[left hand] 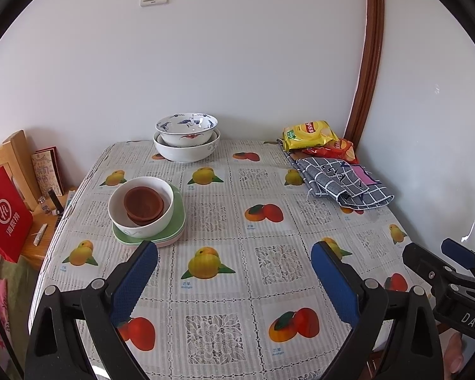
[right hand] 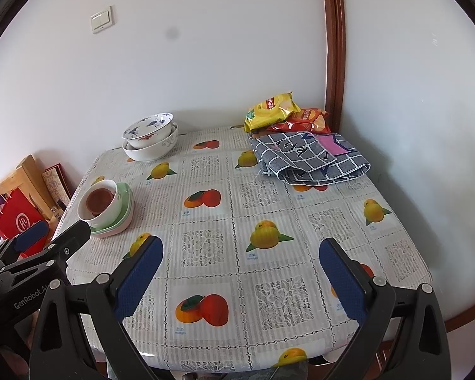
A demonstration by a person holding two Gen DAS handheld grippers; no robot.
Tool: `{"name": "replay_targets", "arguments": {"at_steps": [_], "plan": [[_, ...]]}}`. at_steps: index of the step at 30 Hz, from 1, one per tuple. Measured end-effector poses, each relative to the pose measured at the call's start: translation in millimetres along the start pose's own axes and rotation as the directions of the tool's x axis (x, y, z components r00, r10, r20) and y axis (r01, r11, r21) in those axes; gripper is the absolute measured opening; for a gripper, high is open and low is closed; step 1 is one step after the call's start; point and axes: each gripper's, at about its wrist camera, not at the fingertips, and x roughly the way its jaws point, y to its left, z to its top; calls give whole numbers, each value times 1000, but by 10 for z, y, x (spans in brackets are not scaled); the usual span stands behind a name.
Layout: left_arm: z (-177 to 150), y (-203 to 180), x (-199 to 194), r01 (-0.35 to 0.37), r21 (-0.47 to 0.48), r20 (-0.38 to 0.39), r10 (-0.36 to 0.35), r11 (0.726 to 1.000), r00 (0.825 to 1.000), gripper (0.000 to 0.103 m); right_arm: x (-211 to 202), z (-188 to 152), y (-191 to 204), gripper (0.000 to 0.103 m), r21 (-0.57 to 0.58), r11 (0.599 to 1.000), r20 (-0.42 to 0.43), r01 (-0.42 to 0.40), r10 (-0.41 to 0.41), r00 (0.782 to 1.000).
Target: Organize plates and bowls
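Grippers: your left gripper (left hand: 234, 280) hangs over the near part of the table with its blue pads (left hand: 133, 281) spread wide and nothing between them; your right gripper (right hand: 241, 280) is just the same — wide apart, empty, above the near edge.
Table: the fruit-print cloth (left hand: 269, 253) covers it, set into a corner of white walls.
Left stack: a white bowl (left hand: 142, 218) sits on green plates (left hand: 177, 221) near the table's left edge; a pinkish plate seems to lie under them, though you cannot tell for sure.
Brown bowl: the brown bowl (left hand: 144, 204) rests inside that white one, tilted a little.
Far stack: a blue-patterned bowl (left hand: 186, 129) is nested in a larger white bowl (left hand: 186, 152) at the far edge, close to the wall — well apart from the left stack.
Right corner: yellow and red snack bags (left hand: 310, 133) lie at the back, with a folded checked cloth (left hand: 345, 183) just in front, touching them.
Off the table: a red bag (left hand: 6, 215) and a wooden chair (left hand: 15, 152) stand to the left.
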Motion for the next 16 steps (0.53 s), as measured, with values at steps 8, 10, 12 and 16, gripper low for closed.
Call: {"name": "replay_targets", "arguments": {"at_steps": [8,10,12,16], "plan": [[9,-3,-26,-2,2,7,2,1000,1000,98,-16,15,-6,98,3,1000,7,-1,1,1000],[6,1,-32,-3,-3,12,3,1000,1000,98,-17,15,-3,98,0,1000,7,-2,2,1000],[13,10,-29,-3,-3,12,3,1000,1000,98,-17,15,3,98,-4,1000,8,-2,2,1000],[12,30,-32,-8,-3,18,8,1000,1000,98,-2,20,15,98,-7,1000,10,-8,8,1000]]}}
